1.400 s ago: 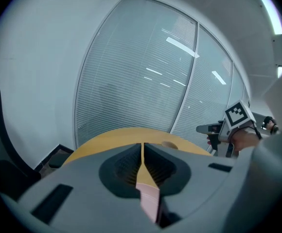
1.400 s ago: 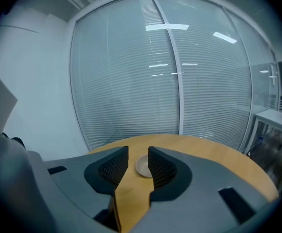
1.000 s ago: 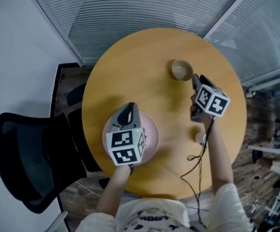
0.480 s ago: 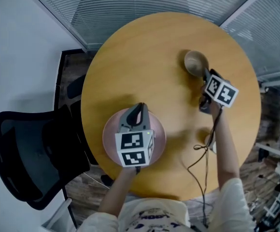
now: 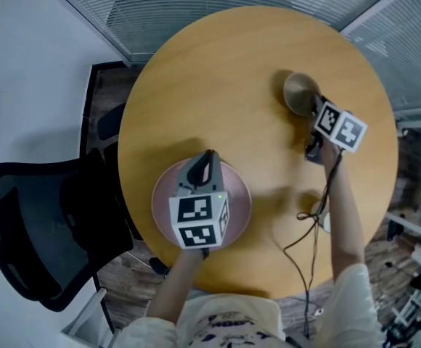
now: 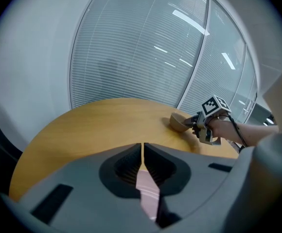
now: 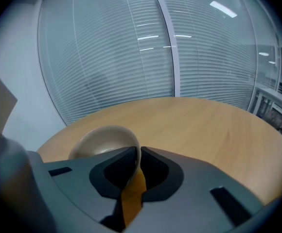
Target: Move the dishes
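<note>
Your left gripper had its fingers squeezed shut on the edge of the pink plate, which lay under them. Your right gripper pinched the rim of the tan bowl, which sat just left of its fingers. Both dishes were grabbed, low over the table. I think carrying them was the part not yet done.

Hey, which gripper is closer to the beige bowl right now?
Right. The right gripper has its jaws shut on the rim of the bowl. The left gripper is across the table, gripping the pink plate, well away from the bowl.
</note>
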